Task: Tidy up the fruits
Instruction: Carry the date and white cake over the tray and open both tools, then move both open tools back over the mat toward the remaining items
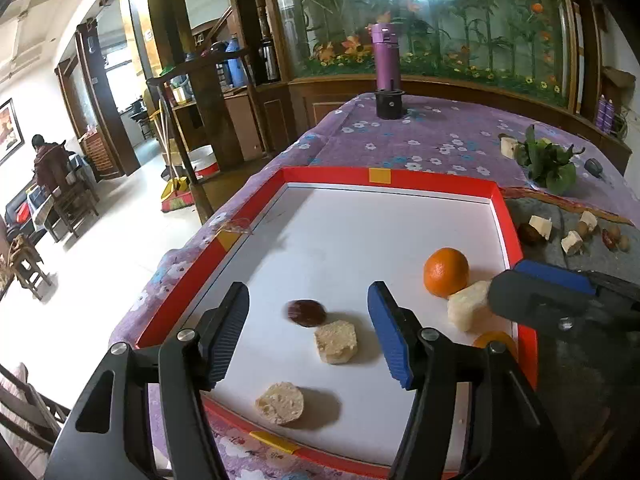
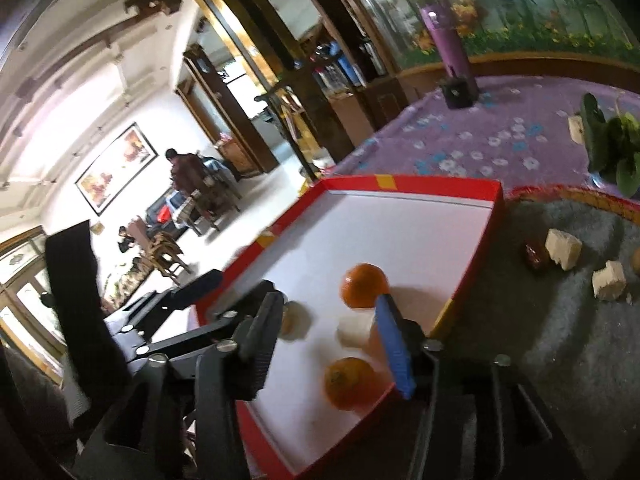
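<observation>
both jaws apart over the tray, fruit lying loose

from my left wrist view, working left to right: my left gripper hangs over the red-rimmed tray with its jaws apart and nothing pinched. a dark date and a pale chunk lie between the pads, untouched, and a rounder crumbly chunk sits nearer the front rim. further right is an orange, touching a bigger pale block. my right gripper comes in over the right rim, jaws also apart and gripping nothing. in its own view a second orange lies under it in the tray's near corner. past the rim, on a grey mat, more white cubes, dates and nuts lie scattered. behind them is a bunch of greens on the purple flowered cloth of the desk.

handling, as i judge it: the oranges look firm, round and smooth-skinned, light enough but likely to roll, so i'd take one across its widest middle. the pale chunks look dry and crumbly, so i'd close gently on their flat sides. the date looks small, glossy and perhaps sticky, and it needs a low, centred pinch. the tray floor is smooth white card, so things may slide when nudged.
</observation>
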The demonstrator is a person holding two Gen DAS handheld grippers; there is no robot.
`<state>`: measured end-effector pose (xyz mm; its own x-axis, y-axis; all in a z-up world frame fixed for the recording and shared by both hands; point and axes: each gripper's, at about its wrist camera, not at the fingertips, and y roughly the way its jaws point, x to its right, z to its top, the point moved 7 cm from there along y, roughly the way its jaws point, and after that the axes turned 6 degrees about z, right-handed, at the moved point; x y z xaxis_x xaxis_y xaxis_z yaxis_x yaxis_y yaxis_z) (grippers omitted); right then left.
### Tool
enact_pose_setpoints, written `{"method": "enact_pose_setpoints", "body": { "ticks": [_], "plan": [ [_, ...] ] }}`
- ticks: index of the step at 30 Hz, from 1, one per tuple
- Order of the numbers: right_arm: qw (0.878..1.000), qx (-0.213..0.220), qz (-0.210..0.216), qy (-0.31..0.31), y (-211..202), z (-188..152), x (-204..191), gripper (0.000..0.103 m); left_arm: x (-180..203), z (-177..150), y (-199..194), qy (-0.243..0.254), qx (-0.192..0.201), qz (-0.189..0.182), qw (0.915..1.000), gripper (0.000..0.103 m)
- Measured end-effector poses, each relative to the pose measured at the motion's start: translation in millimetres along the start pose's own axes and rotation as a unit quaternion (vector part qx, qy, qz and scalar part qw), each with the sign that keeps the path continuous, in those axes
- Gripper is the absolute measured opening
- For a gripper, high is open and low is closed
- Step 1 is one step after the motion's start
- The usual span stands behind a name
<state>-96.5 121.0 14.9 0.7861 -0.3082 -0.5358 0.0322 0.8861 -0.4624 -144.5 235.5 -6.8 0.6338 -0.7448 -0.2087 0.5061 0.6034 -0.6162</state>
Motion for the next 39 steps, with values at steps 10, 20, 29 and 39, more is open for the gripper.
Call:
{"method": "enact_pose_setpoints", "body": {
  "ticks": [10,20,29,39],
  "plan": [
    [0.995,0.036,-0.034,0.083,-16.7,10.2,40.0,0.053,10.2,0.8,-12.3,0.012,-0.001,-0.008,0.9999,0.062],
    [0.990,0.046,-0.067,0.112,-93.8,12.0,82.6,0.053,60.8,11.0,-44.6,0.063,0.023,-0.057,0.9961,0.068],
    [0.966,0.067,-0.166,0.189,-203.5,21.8,203.3,0.055,146.4,25.7,-60.1,0.125,0.019,-0.134,0.9828,0.072],
    [0.957,0.068,-0.150,0.238,-206.9,4.8,255.9,0.051,205.5,29.3,-47.3,0.179,0.004,-0.179,0.9674,0.072]
  ]
}}
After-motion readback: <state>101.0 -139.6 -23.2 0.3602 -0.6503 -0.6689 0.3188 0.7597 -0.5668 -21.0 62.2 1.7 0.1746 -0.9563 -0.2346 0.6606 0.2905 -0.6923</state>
